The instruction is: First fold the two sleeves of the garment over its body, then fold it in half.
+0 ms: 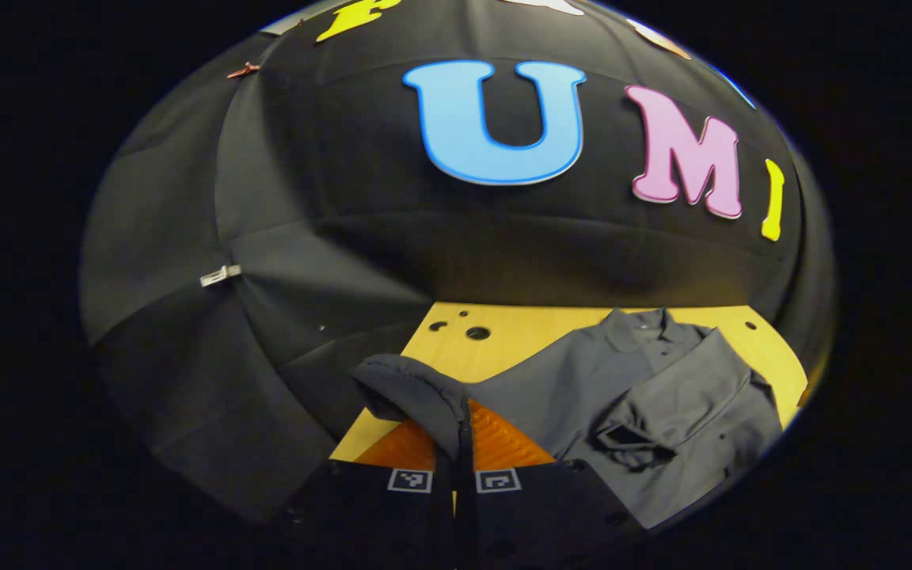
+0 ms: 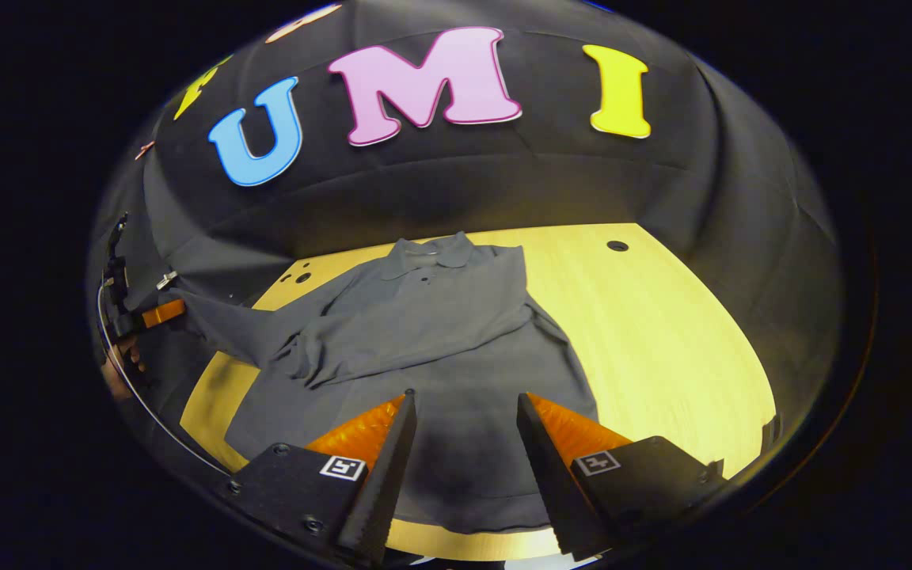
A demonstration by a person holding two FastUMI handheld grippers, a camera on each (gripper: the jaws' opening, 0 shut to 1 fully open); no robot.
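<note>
Two grippers are at work over a grey collared shirt that lies spread on the pale wooden tabletop, its collar toward the far edge by the booth's black wall.

Seen in the left gripper view, the left gripper has its jaws clenched on the cuff end of one sleeve. The fingers are pressed together with the cloth pinched between them, and the sleeve humps up over their tips, lifted off the tabletop near its left edge. Past it, that view shows the shirt's body with the other sleeve already laid across the chest, its dark cuff opening facing the near edge, and a few round holes in the wood near the far left corner.

In the right gripper view, the right gripper hangs above the shirt's lower hem with its jaws released, spread wide, grey cloth showing in the gap; whether the fingertips touch the fabric I cannot tell. This view takes in what the other misses: the whole outline of the shirt, the broad bare stretch of tabletop to its right with a single hole near the far right corner, and, small at the left rim, the left gripper with a hand behind it, drawing the held sleeve out taut beyond the tabletop's left edge.
</note>
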